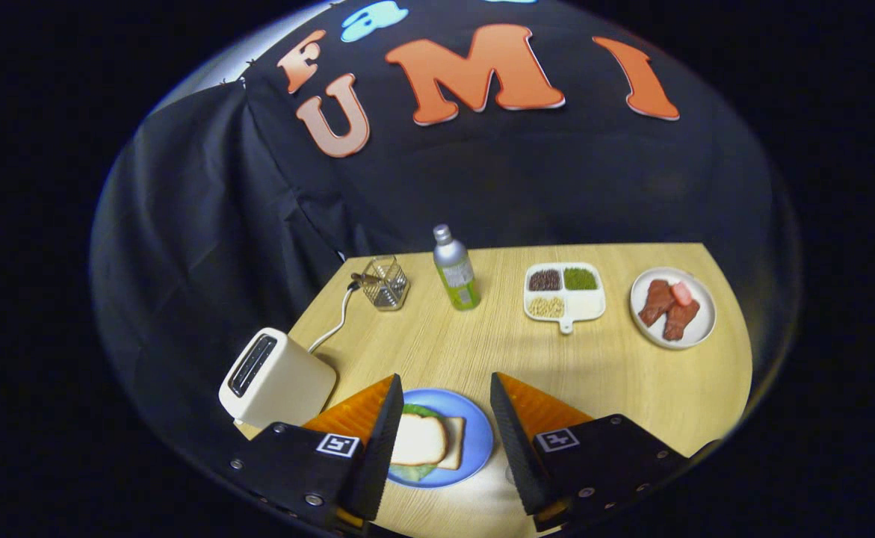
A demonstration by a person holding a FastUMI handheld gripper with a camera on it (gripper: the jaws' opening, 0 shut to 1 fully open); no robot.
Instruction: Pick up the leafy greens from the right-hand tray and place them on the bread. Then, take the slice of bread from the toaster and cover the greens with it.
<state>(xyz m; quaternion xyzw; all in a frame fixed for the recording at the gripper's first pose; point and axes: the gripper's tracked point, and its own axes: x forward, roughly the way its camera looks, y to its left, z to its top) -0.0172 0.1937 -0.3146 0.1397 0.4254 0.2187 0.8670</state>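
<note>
On the wooden worktop, a blue plate lies between the two fingers of the gripper, which stand wide apart and hold nothing. On the plate sits a stack: a top slice of bread over leafy greens, whose edges peek out at 12 and 6 o'clock of the slice, and a lower bread slice showing at 3 o'clock of the top one. The left finger covers the plate's 9 o'clock side, so the stack's full outline cannot be made out.

At 10 o'clock from the plate stands a cream toaster; its slot looks dark and I cannot tell what is inside. A white cord runs from it toward a clear square holder with something small and dark at its rim, too small to name. Right of that, at 12 o'clock from the plate, stands a silver-and-green bottle, upright and capped.

At 1 o'clock lies a white divided tray: dark brown grains in one compartment, green ones beside them, pale beans below, and one compartment bare. Further right, at 2 o'clock, a white round plate carries reddish-brown meat pieces and a pink piece.
</note>
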